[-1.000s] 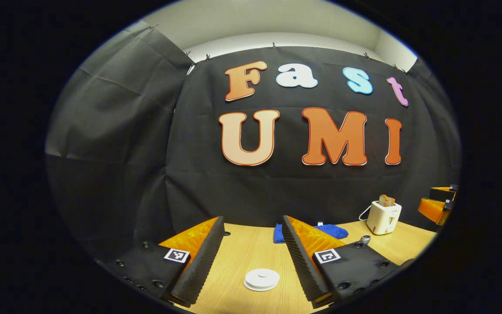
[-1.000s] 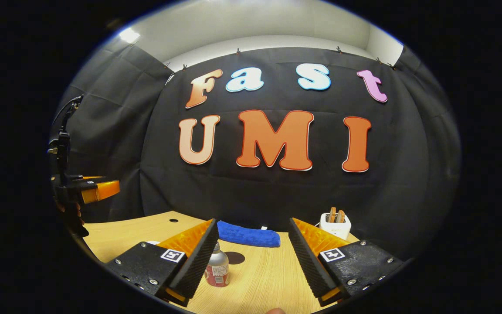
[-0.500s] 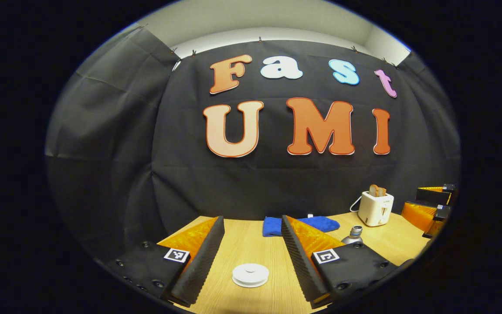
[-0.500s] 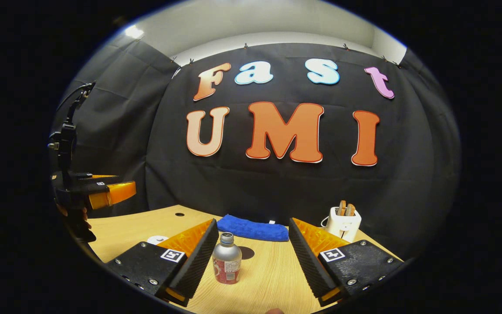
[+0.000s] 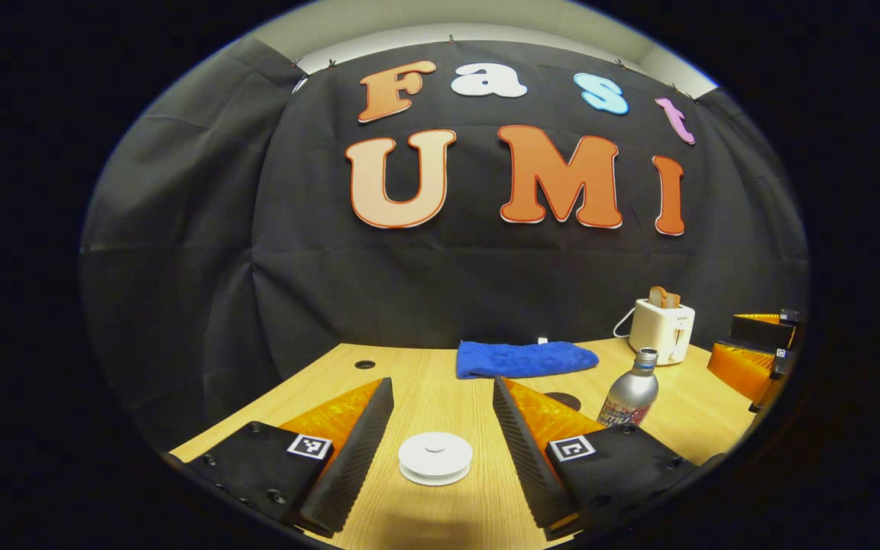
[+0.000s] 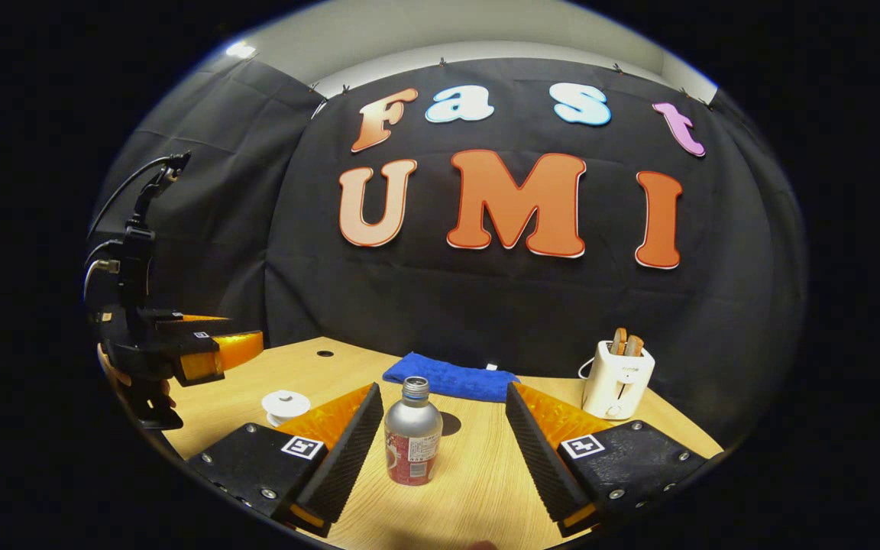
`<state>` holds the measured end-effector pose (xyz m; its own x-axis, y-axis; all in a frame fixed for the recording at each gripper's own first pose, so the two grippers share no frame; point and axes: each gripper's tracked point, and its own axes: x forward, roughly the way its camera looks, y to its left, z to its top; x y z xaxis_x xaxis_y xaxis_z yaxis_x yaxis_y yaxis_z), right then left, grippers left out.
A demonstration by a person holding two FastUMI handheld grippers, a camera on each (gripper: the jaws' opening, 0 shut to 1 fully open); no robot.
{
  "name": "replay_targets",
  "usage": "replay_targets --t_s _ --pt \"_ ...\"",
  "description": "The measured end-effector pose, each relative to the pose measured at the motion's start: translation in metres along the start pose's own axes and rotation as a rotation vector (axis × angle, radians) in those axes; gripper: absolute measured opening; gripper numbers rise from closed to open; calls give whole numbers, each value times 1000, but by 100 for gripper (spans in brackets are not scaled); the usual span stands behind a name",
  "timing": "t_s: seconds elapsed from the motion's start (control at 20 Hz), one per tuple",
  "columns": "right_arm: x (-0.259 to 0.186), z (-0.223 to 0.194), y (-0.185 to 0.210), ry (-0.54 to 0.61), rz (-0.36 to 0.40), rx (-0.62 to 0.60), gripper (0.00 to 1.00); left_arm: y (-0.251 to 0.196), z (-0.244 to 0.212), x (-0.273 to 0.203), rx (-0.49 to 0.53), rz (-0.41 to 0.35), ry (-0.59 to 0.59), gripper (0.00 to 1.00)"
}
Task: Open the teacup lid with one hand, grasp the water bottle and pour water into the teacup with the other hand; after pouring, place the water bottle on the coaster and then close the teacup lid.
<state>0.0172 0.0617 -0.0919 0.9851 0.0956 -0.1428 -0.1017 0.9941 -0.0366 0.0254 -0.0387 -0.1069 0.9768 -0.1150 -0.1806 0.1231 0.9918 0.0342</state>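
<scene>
Both jaws wide | lid [image 5: 435, 457] ahead left | bottle [image 6: 412, 441] ahead right

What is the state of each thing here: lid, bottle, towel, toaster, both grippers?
teacup lid: on the cup, closed.
water bottle: upright on the table, capless, not gripped.
blue towel: folded, lying flat.
toaster: bread in the slots.
left gripper: open, lid between fingers.
right gripper: open around the bottle.

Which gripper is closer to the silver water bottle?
Right. The right gripper has the water bottle standing between its open fingers. The left gripper is off to the bottle's side, lined up on the teacup lid.
</scene>
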Motion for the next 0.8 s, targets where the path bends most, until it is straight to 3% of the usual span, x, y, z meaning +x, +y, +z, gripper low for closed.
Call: replay_targets --t_s 0.45,0.6,0.65,0.8 --pt "35 -45 19 86 65 -27 97 -3 -54 41 -11 -53 70 88" --pt "49 -63 25 124 91 -44 98 5 -74 56 -10 -42 117 89" --pt "53 -67 25 133 93 -47 97 5 -79 59 -11 -46 126 82" --pt "64 -78 26 155 104 -43 97 9 -93 73 10 -43 139 84"
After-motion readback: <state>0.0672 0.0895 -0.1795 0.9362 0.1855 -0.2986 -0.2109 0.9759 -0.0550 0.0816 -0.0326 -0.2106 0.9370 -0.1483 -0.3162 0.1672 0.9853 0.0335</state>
